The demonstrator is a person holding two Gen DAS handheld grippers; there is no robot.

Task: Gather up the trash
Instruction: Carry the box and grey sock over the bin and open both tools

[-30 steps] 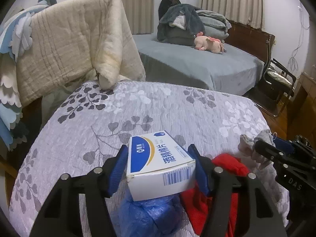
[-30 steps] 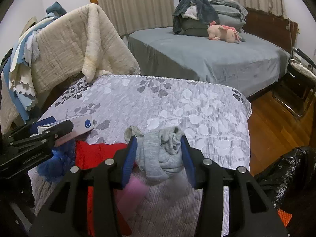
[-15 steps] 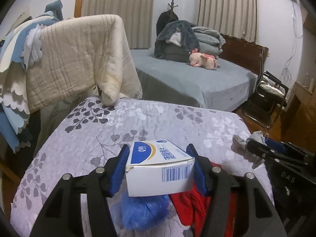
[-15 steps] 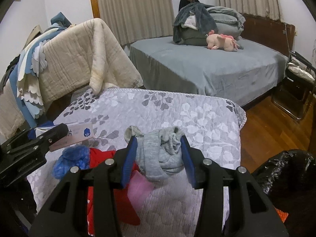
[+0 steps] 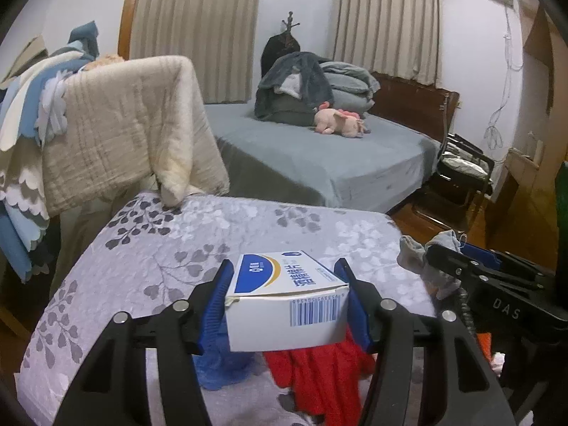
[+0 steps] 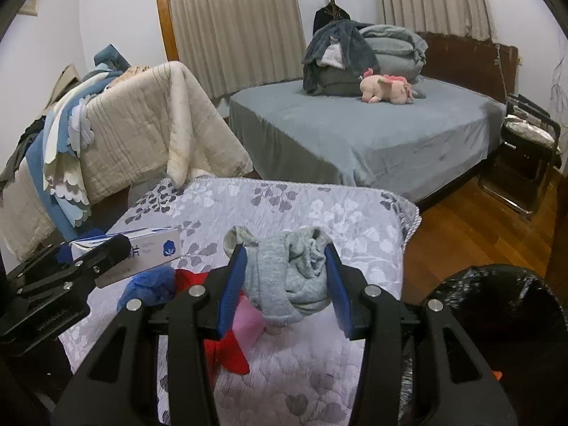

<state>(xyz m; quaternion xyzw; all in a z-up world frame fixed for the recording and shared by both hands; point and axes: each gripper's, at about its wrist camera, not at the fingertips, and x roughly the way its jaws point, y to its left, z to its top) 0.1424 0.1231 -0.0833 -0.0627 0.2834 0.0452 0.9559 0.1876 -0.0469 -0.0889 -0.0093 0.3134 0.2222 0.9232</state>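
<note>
Left wrist: left hand-held gripper (image 5: 285,300) apparently clamps box (image 5: 285,305).

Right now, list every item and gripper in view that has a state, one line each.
left gripper: shut on the white and blue box, lifted off the quilt.
white and blue box: flap closed, held level.
right gripper: shut on the grey sock.
grey sock: bunched, held off the quilt.
red cloth: crumpled on the quilt.
blue crumpled bag: lying on the quilt.
black trash bag: open, beside the bed.
</note>
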